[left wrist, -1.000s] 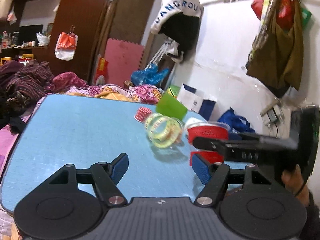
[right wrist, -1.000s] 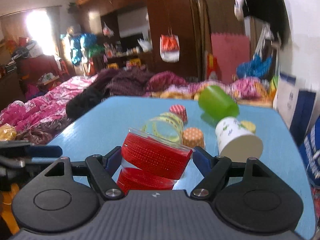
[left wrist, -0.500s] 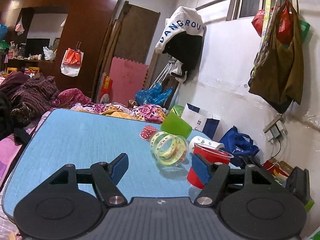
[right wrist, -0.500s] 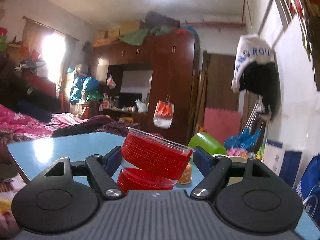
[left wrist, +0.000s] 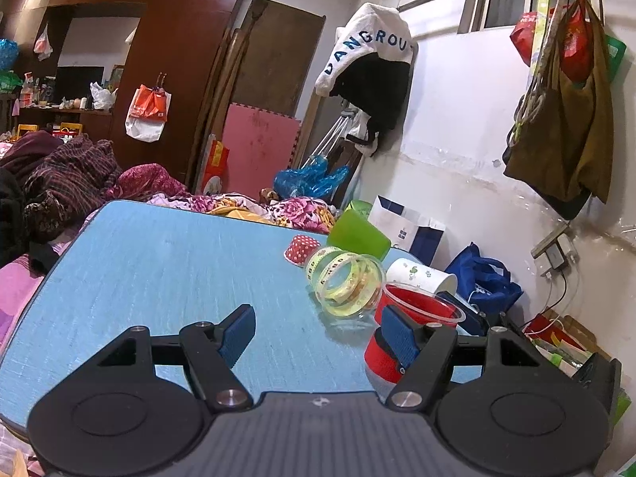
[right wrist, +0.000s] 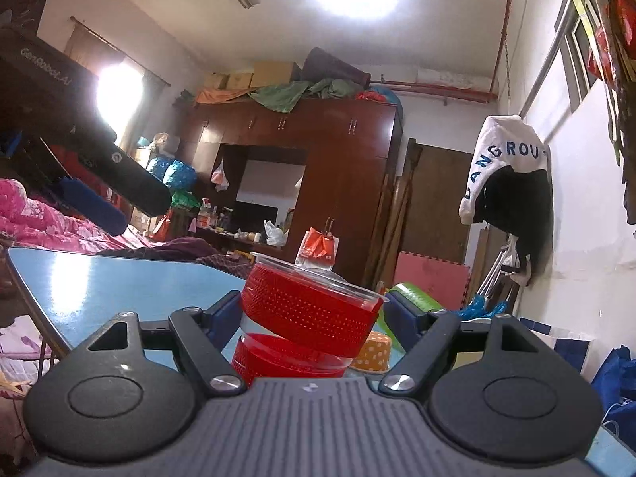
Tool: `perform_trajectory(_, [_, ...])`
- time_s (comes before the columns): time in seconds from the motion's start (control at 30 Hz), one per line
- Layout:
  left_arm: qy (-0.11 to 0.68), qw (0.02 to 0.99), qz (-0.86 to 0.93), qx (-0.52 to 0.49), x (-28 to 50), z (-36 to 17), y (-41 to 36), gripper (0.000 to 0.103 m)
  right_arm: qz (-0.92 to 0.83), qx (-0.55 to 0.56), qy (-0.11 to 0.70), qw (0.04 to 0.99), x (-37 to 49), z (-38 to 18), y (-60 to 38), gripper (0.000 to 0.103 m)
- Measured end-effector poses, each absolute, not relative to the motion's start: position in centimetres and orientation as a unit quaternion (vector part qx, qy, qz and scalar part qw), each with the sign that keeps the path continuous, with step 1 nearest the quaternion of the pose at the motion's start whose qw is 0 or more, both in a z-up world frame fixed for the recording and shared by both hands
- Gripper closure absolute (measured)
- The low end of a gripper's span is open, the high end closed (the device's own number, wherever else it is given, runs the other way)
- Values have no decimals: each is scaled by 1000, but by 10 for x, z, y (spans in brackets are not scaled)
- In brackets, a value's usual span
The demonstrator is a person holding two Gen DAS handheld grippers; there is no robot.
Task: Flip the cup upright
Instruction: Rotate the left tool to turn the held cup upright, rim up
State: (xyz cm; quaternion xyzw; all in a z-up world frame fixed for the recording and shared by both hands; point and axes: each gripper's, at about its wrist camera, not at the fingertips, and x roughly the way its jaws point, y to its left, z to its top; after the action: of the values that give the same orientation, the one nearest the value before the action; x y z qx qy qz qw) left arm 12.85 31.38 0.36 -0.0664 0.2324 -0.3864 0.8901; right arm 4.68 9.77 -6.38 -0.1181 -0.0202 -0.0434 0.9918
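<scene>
A clear plastic cup with a red sleeve (right wrist: 308,318) sits between the fingers of my right gripper (right wrist: 314,312), mouth up and slightly tilted, low over the blue table (right wrist: 99,278). The right gripper is shut on it. In the left wrist view the same red cup (left wrist: 413,318) stands mouth up at the table's right edge, partly behind my left gripper's right fingertip (left wrist: 399,336). My left gripper (left wrist: 316,334) is open and empty above the blue table (left wrist: 159,270).
On the table lie a clear cup with yellow bands (left wrist: 344,282), a green cup (left wrist: 359,234), a white paper cup (left wrist: 419,278) and a red dotted cupcake liner (left wrist: 302,248). An orange dotted liner (right wrist: 373,353) sits behind the red cup. A white wall is on the right.
My right gripper has tilted upward with the red cup, turning it from tilted toward upright and lowering it onto the table's right edge. My left gripper has stayed open and drawn back slightly.
</scene>
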Motion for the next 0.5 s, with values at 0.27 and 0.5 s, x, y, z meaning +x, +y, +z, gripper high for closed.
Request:
perform_trajectory(0.27, [240,887,-388,-68,131,-1,310,30,-35,-102,-22,994,45,-62,93,7])
perform_trajectory(0.5, [230,890,-386,-74,131,-1,314,27,-16,-88,-20,996,42,-63,92,4])
